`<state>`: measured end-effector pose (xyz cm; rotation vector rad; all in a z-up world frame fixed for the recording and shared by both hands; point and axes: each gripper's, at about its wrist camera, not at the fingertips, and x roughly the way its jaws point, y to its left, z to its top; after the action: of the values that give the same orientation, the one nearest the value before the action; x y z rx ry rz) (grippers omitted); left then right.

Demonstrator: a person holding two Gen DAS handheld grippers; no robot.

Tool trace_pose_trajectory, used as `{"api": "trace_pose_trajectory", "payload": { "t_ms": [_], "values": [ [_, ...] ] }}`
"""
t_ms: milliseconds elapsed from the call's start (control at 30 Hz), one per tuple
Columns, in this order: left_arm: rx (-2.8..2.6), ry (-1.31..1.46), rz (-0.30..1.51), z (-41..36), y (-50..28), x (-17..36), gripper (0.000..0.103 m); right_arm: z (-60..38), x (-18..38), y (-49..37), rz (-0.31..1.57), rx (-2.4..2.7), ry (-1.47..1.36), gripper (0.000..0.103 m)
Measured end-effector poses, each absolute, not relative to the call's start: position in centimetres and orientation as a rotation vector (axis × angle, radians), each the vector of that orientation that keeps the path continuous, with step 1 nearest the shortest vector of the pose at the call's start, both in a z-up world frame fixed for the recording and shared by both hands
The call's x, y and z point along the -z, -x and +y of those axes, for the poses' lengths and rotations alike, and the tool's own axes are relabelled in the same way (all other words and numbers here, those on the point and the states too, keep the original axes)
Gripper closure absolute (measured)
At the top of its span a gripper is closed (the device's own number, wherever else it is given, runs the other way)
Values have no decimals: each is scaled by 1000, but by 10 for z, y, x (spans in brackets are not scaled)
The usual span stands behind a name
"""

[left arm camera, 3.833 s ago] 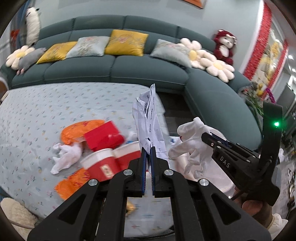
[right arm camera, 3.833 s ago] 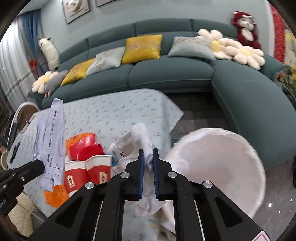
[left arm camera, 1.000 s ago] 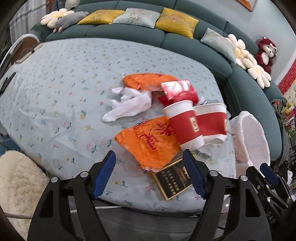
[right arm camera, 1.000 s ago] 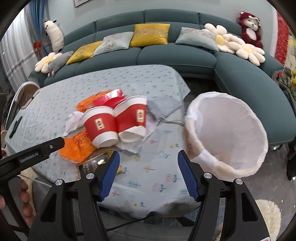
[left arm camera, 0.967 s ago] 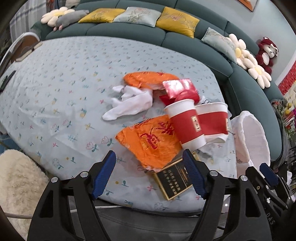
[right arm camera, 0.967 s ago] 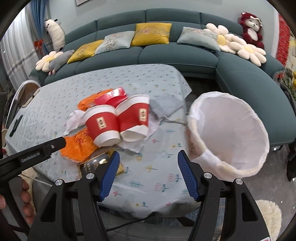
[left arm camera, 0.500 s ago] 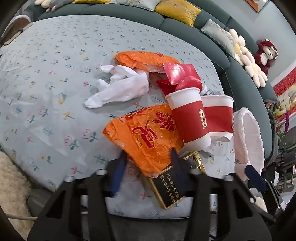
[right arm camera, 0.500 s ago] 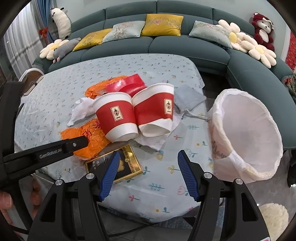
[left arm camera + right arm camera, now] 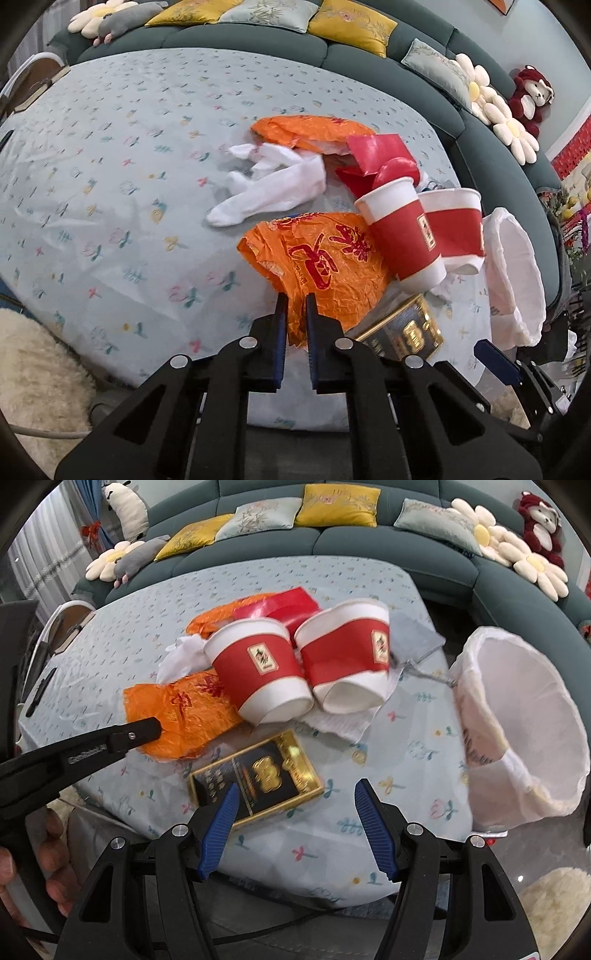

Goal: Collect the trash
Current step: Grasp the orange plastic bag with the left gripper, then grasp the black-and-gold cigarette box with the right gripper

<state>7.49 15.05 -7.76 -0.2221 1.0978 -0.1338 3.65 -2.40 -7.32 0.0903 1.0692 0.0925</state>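
Note:
My left gripper (image 9: 295,306) is shut on the near edge of an orange plastic bag (image 9: 325,258), which also shows in the right wrist view (image 9: 184,712) with the left gripper (image 9: 147,731) on it. My right gripper (image 9: 295,797) is open and empty above a black and gold box (image 9: 258,775). Two red and white paper cups (image 9: 258,664) (image 9: 347,657) lie on their sides on the table. A white glove (image 9: 273,184), a second orange bag (image 9: 310,129) and red packaging (image 9: 376,151) lie behind. A white-lined trash bin (image 9: 524,720) stands at the table's right edge.
The table (image 9: 110,147) has a pale floral cloth. A teal sofa (image 9: 332,539) with cushions curves behind it. A crumpled white paper (image 9: 343,720) lies under the cups. A fluffy rug (image 9: 37,369) lies on the floor at the left.
My left gripper has moved in and shut on the orange bag's edge. My right gripper has come closer to the black and gold box, still open.

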Motion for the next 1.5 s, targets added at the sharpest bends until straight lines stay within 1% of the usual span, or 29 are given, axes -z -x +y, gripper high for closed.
{"api": "trace_pose_trajectory", "payload": {
  "t_ms": [100, 167, 333, 667, 867, 1033, 1233, 1267, 1367, 1433, 1500],
  "values": [
    [126, 229, 1105, 157, -69, 80, 94, -23, 80, -37, 1091, -98, -107, 40],
    [117, 225, 1099, 161, -66, 79, 96, -22, 85, -40, 1107, -100, -120, 40],
    [106, 227, 1089, 167, -65, 78, 96, -18, 94, -51, 1132, -104, -157, 40],
    [98, 244, 1096, 175, -69, 84, 96, 2, 104, -76, 1145, -118, -144, 40],
    [92, 239, 1097, 176, -70, 87, 96, 17, 105, -91, 1144, -123, -139, 36],
    [86, 248, 1096, 180, -72, 90, 96, 31, 107, -96, 1143, -110, -106, 27],
    [79, 278, 1101, 188, -74, 92, 96, 38, 111, -96, 1137, -92, -76, 24],
    [79, 277, 1101, 187, -73, 92, 96, 38, 111, -97, 1136, -94, -72, 25],
    [85, 266, 1098, 186, -73, 91, 96, 38, 111, -95, 1128, -97, -55, 31],
    [91, 262, 1097, 183, -70, 89, 96, 35, 109, -93, 1128, -107, -63, 38],
    [96, 259, 1097, 181, -68, 87, 96, 30, 107, -89, 1128, -110, -81, 41]
  ]
}}
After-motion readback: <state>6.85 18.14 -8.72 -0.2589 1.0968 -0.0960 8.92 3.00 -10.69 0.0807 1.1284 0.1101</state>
